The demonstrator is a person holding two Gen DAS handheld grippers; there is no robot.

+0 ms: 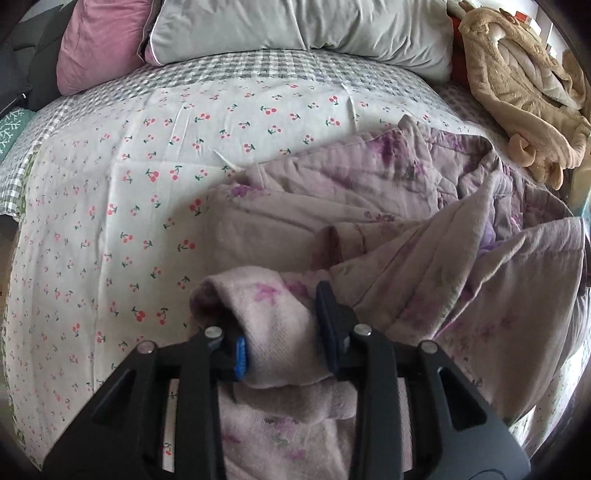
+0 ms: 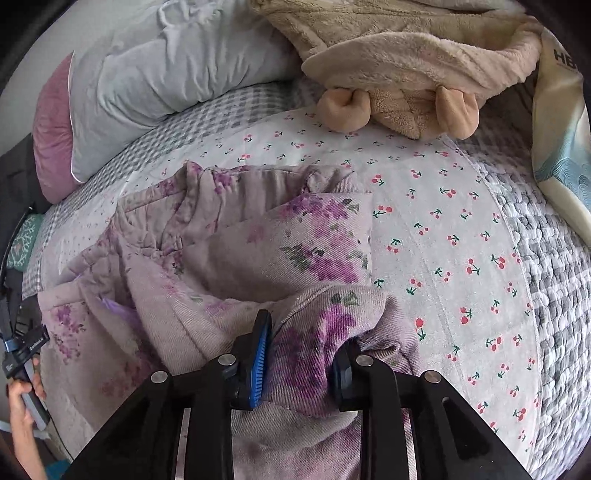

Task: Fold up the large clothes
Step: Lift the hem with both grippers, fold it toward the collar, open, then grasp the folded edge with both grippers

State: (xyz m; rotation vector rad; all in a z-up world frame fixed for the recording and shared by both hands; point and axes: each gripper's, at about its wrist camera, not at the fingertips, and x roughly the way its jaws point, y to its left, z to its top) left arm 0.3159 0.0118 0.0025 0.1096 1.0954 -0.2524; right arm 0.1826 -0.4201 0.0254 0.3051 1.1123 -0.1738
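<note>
A quilted lilac garment with purple flowers (image 1: 369, 206) lies crumpled on a cherry-print bedspread (image 1: 147, 184). In the left wrist view my left gripper (image 1: 284, 343) points down at the bed. A rolled fold of the garment fills the gap between its pads and touches both. In the right wrist view my right gripper (image 2: 301, 365) holds another bunched edge of the same garment (image 2: 229, 240), with cloth pressed against both pads. The cloth sags between the two grips. A person's hand (image 2: 22, 398) on the left gripper's handle shows at the far left edge.
A grey pillow (image 1: 295, 26) and a pink pillow (image 1: 99, 40) lie at the head of the bed. A beige plush garment (image 2: 406, 55) is heaped at the back right. A white-and-blue cushion (image 2: 561, 155) leans at the right edge. Bare bedspread (image 2: 443, 221) lies right of the garment.
</note>
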